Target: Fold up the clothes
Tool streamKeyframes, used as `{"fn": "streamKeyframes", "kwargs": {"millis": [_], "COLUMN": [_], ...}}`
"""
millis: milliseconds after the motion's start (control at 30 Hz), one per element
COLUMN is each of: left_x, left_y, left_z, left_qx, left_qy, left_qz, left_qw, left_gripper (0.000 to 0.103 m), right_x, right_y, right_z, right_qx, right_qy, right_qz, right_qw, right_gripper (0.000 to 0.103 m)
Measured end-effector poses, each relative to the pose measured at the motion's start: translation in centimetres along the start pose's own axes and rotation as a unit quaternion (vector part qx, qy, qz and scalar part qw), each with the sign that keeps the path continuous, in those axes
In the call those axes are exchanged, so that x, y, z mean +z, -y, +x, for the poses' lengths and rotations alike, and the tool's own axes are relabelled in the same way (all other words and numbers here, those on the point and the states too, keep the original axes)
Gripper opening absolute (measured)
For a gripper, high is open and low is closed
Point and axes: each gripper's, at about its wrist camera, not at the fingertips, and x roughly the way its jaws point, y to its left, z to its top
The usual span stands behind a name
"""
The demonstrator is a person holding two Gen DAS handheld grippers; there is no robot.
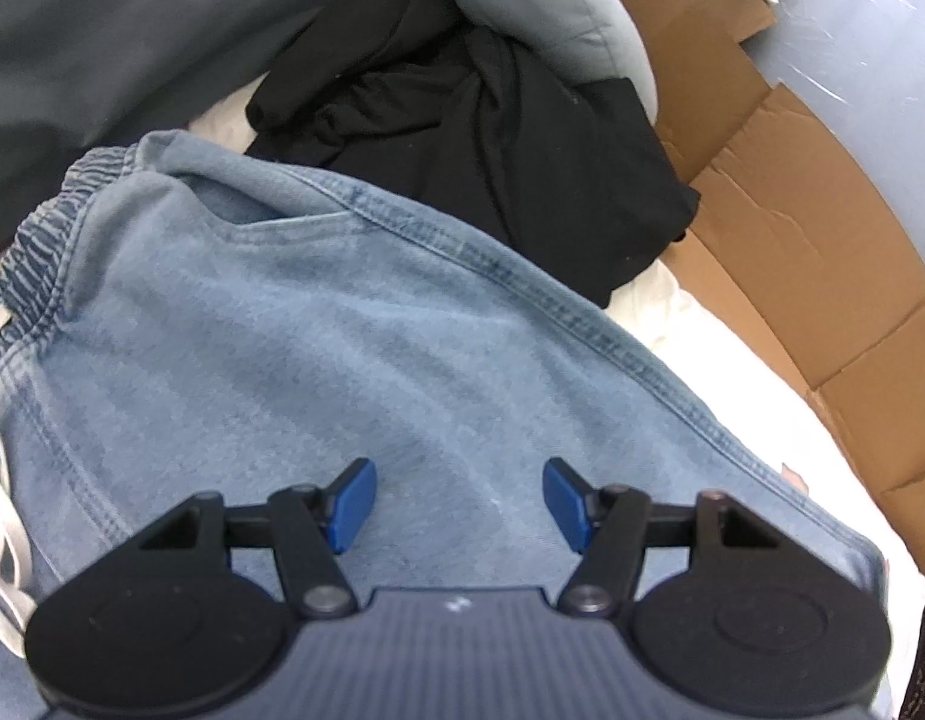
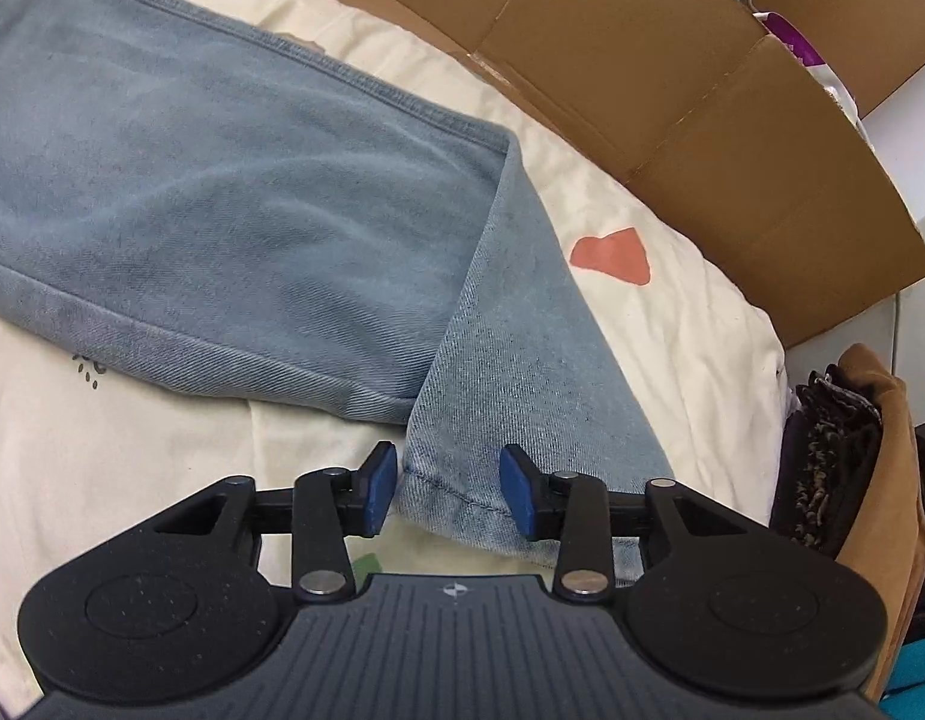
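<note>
Light blue jeans (image 1: 282, 360) lie spread on a cream sheet (image 2: 102, 450). In the left wrist view the elastic waistband (image 1: 36, 252) and a white drawstring (image 1: 0, 528) sit at the left. My left gripper (image 1: 459, 504) hovers open over the upper leg, nothing between its blue pads. In the right wrist view the jeans (image 2: 222, 180) run in from the left, and the lower leg (image 2: 522, 360) bends back toward me. Its hem (image 2: 450, 498) lies flat between the parted pads of my right gripper (image 2: 450, 492), which do not press on it.
A crumpled black garment (image 1: 462, 138) and a grey-blue cushion (image 1: 540, 18) lie beyond the waistband. Flattened cardboard (image 2: 702, 90) borders the far side of the sheet. A red patch (image 2: 609, 255) marks the sheet. Dark and brown clothes (image 2: 834, 450) are stacked at the right edge.
</note>
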Motion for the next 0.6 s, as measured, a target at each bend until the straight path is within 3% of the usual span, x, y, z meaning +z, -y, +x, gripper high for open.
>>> {"fn": "streamKeyframes", "kwargs": {"millis": [33,167,433,600], "left_x": [0.0,-0.2,-0.5,-0.2], "left_y": [-0.1,-0.2,-1.0,-1.2], "left_z": [0.0,-0.1,-0.4,0.1], "left_qx": [0.000,-0.001,0.000,0.014], "left_qy": [0.000,0.002,0.004,0.003], "left_qz": [-0.003,-0.009,-0.009,0.012], "left_qw": [1.0000,1.0000,0.9999,0.9998], "left_gripper": [0.065,0.065,0.065,0.065], "right_x": [0.1,0.2,2.2,4.1], "right_y": [0.4,2.9,7.9,11.1], "right_z": [-0.2,-0.8,0.4,2.6], "right_qx": [0.001,-0.009,-0.063,-0.066], "right_qy": [0.001,0.005,0.025,0.024], "right_qz": [-0.002,-0.006,-0.014,0.005], "right_qw": [1.000,1.000,0.998,0.998], "right_gripper": [0.026,0.012,0.011,0.011]}}
